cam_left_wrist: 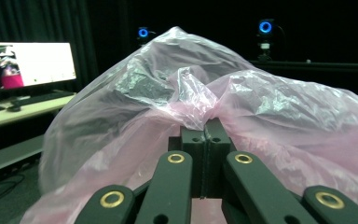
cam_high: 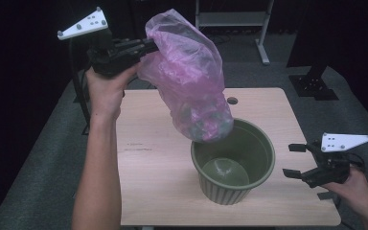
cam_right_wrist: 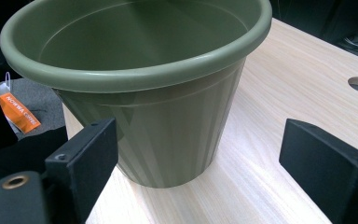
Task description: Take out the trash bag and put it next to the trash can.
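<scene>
One pink plastic bag point(cam_high: 191, 81) is hanging from the left gripper point(cam_high: 146, 46), jaws pinching its gathered top | bag's long axis is slanting down, its bottom dipping just inside the rim of one green pot point(cam_high: 233, 165) | right gripper point(cam_high: 294, 160) is waiting wide apart, empty, just beside the pot on one wooden table point(cam_high: 158, 167).
</scene>
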{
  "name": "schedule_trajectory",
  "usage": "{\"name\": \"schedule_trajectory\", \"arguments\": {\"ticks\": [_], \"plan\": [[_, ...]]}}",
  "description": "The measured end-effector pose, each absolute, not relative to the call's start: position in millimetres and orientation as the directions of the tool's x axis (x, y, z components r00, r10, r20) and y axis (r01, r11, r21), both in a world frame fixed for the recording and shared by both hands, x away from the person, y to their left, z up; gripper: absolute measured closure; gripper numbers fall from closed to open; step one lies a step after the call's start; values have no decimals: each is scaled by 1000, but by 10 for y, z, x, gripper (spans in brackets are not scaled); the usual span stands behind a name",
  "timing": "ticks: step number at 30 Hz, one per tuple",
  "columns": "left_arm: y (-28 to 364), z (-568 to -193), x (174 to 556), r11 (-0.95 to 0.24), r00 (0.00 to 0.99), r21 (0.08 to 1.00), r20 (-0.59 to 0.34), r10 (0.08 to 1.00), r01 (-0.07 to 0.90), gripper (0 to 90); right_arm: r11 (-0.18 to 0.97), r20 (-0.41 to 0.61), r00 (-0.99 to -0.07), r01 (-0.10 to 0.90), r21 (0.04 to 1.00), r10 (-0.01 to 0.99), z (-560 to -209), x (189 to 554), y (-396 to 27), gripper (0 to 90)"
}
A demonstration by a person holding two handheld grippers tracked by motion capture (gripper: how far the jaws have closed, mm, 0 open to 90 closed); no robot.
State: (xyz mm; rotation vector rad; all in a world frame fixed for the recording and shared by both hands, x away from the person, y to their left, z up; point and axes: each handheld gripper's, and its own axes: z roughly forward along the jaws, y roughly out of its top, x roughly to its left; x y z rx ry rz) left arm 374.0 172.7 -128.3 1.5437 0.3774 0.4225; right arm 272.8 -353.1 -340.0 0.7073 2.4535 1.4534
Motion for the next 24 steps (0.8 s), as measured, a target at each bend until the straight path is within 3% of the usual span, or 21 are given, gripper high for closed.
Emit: {"name": "schedule_trajectory", "arguments": {"ticks": [13,24], "plan": [[2016,-1330,3896,-23,811,1000,12,585,1,899,397,68,-862,299,868,502,-3395,2723,-3545,103],[2140,-1865,4175,-29,776,996,-43,630,79,899,400,68,-861,303,865,504,-3405,2726,-3540,103]]}}
